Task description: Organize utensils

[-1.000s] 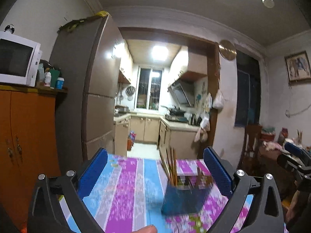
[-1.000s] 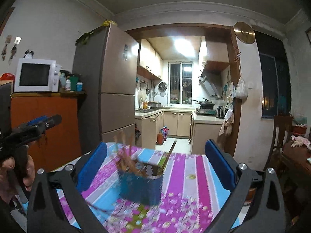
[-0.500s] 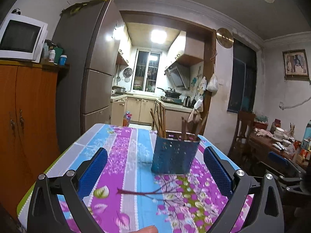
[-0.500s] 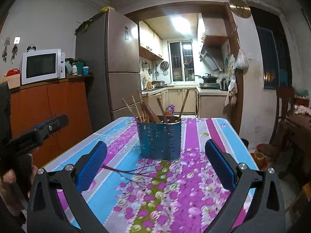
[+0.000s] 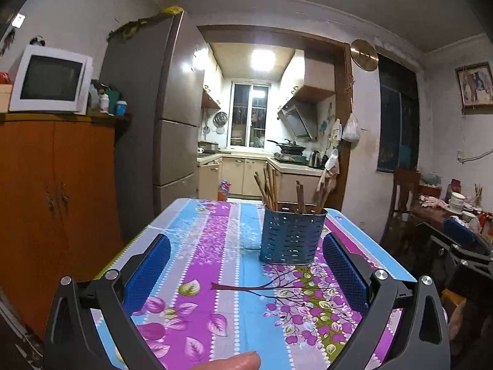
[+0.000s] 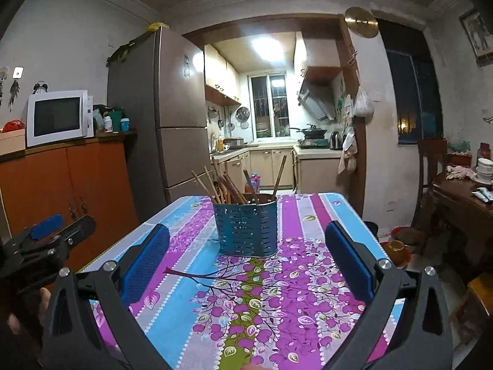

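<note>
So I've got my left gripper (image 5: 246, 265) and my right gripper (image 6: 246, 262) both spread wide with nothing in them, hovering over the near end of the table (image 6: 308, 215) with its flowery cloth. The blue holder (image 6: 246, 228) stands upright near the far end, wooden chopsticks (image 6: 225, 186) leaning every which way inside it.

A lived-in home: a dining room with a floral-clothed bench (image 5: 215, 265), a refrigerator (image 5: 160, 123) and a microwave (image 5: 50, 80) on a wooden cabinet (image 5: 55, 203), opening at the far end onto a lit kitchen (image 5: 252, 154).
</note>
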Action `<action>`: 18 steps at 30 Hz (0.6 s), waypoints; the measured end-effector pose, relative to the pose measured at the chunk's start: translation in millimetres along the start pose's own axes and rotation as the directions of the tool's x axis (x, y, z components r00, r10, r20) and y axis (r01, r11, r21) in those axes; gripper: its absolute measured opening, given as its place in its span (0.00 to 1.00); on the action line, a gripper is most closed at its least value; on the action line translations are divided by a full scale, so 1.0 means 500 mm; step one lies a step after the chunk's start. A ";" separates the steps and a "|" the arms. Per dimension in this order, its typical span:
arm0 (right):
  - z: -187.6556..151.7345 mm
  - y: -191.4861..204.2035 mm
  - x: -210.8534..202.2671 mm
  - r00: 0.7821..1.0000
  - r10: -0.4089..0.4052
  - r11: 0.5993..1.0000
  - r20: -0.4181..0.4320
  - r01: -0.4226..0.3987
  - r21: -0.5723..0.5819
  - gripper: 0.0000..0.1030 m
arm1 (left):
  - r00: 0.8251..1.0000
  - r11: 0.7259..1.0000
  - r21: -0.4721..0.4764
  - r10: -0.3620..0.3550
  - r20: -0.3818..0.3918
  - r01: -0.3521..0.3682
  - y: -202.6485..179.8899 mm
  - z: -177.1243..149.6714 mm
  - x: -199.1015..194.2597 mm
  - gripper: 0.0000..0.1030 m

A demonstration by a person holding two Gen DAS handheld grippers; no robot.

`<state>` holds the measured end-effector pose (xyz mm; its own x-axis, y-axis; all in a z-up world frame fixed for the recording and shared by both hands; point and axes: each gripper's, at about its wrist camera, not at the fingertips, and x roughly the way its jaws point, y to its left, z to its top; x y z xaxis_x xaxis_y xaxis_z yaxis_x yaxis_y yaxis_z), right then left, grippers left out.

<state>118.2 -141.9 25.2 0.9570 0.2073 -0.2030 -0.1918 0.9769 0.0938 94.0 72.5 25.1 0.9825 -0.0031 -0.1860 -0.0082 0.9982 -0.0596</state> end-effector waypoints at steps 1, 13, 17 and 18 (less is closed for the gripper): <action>0.000 0.001 -0.005 1.000 0.003 1.000 0.001 -0.003 0.004 0.95 | 1.000 1.000 0.001 0.003 0.006 -0.003 0.000 0.000 -0.010 0.95; -0.012 0.037 -0.074 1.000 0.015 1.000 0.016 -0.015 -0.024 0.95 | 1.000 1.000 0.015 0.012 0.022 -0.012 -0.013 -0.004 -0.064 0.95; -0.020 0.052 -0.084 1.000 0.015 0.999 0.016 -0.014 -0.038 0.95 | 1.000 1.000 0.024 0.010 0.020 -0.010 -0.022 -0.007 -0.071 0.95; -0.019 0.053 -0.086 1.000 0.017 0.999 0.015 -0.016 -0.037 0.95 | 1.000 1.000 0.027 0.010 0.021 -0.011 -0.025 -0.008 -0.072 0.95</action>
<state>69.8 -124.5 27.1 0.9567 0.2230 -0.1869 -0.2152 0.9746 0.0612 57.8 60.1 28.4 0.9860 0.0081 -0.1664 -0.0136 0.9994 -0.0314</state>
